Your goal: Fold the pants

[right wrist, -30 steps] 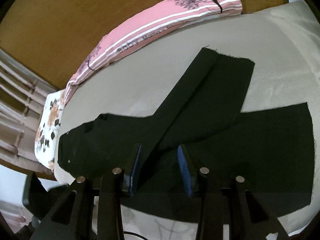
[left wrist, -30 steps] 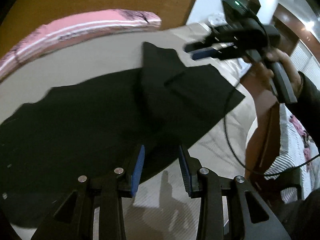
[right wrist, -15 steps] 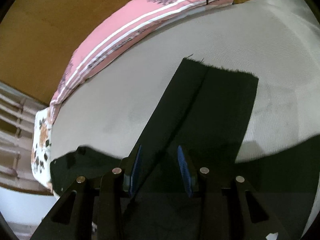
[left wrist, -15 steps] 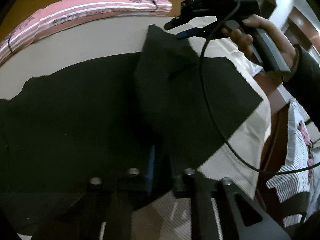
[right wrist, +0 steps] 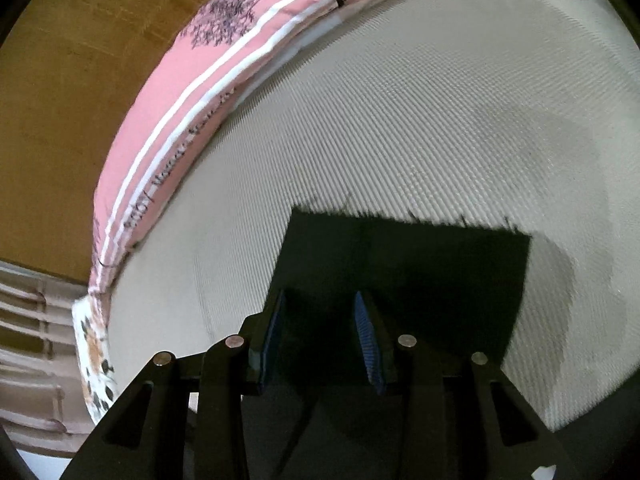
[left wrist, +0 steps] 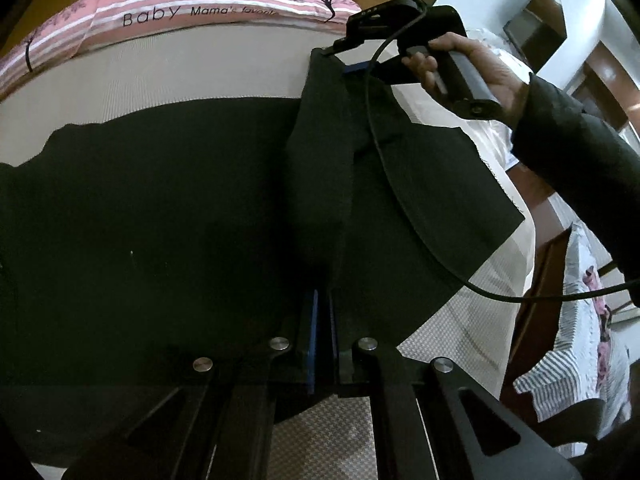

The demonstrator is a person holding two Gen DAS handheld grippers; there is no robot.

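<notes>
Black pants (left wrist: 160,220) lie spread on the beige bed sheet (left wrist: 180,68), one leg folded up towards the far pillow. My left gripper (left wrist: 322,300) is shut on a ridge of the pants fabric at the near edge, where that leg starts. In the left wrist view my right gripper (left wrist: 352,58), held by a hand (left wrist: 472,68), is at the leg's far hem. In the right wrist view the right gripper (right wrist: 320,300) hangs low over the frayed leg end (right wrist: 440,272). Its jaws are closing, with black cloth between the blue pads but not pinched.
A pink striped pillow (left wrist: 200,4) lies along the wooden headboard behind the sheet (right wrist: 440,120). The right gripper's cable (left wrist: 400,200) hangs across the pants. A floral pillow (right wrist: 94,360) lies at the left. Striped bedding (left wrist: 568,380) lies off the right edge.
My left gripper sank onto the pants and closed on the fabric. My right gripper travelled along the folded leg to its far hem and came down close over it.
</notes>
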